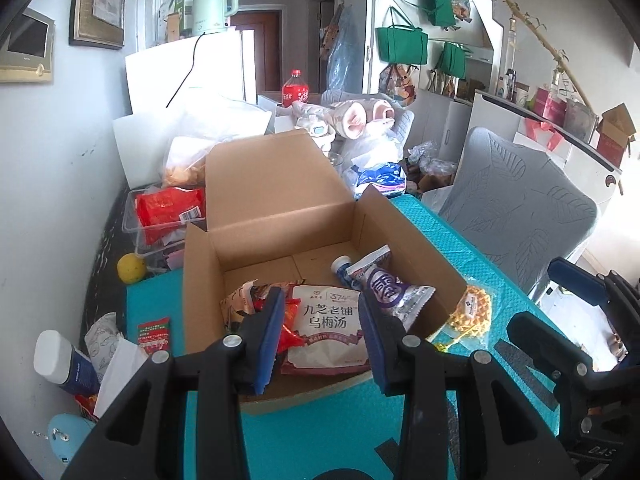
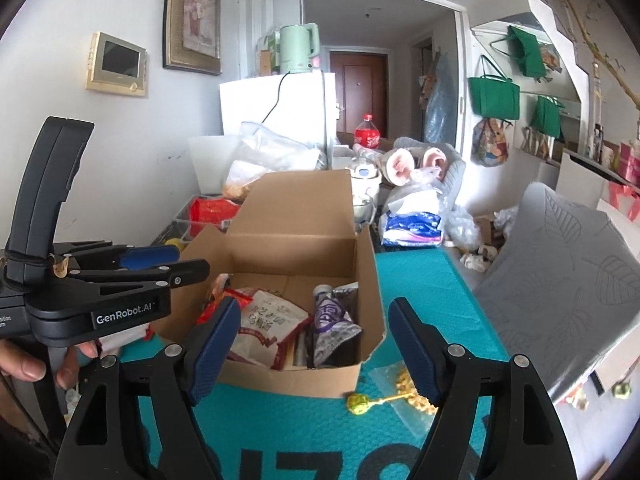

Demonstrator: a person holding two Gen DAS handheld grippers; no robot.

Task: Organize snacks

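On a teal mat (image 2: 420,276) in a cluttered living room, two hand-held grippers hover over the near edge of an open cardboard box (image 2: 296,240) as a person sorts snacks into it. The left gripper (image 1: 322,334), nearest the lens in its own view, has its blue pads at their narrowest set with nothing between them; the white plum-drink packet (image 1: 326,330) seen in the gap lies below, inside the box. The right gripper (image 2: 314,348) stands wide, its jaws empty, tilted downward toward the box's front wall. At the left edge of the right view, a hand (image 2: 36,368) wraps the left tool's handle.

Just right of the box, on the mat, a clear bag of yellow puffed snacks (image 1: 472,312) lies outside it, touching or nearly touching the cardboard wall. It appears to be the next item to gather. The wide right gripper seems best placed: come down over the bag's bulk rather than its thin edge, close gently so the pieces are not crushed, and lift clear of the box wall before moving across.

Inside the box, the plum-drink packet sits at the near left, with a red wrapper (image 1: 290,332) at its left and a purple-and-silver pouch (image 1: 394,294) to its right, leaning by a small blue-and-white bottle (image 1: 342,270). The far half of the floor is bare, room enough for the bag.

Beyond the box, at far left, a clear bin (image 1: 140,232) holds a red packet (image 1: 168,210).
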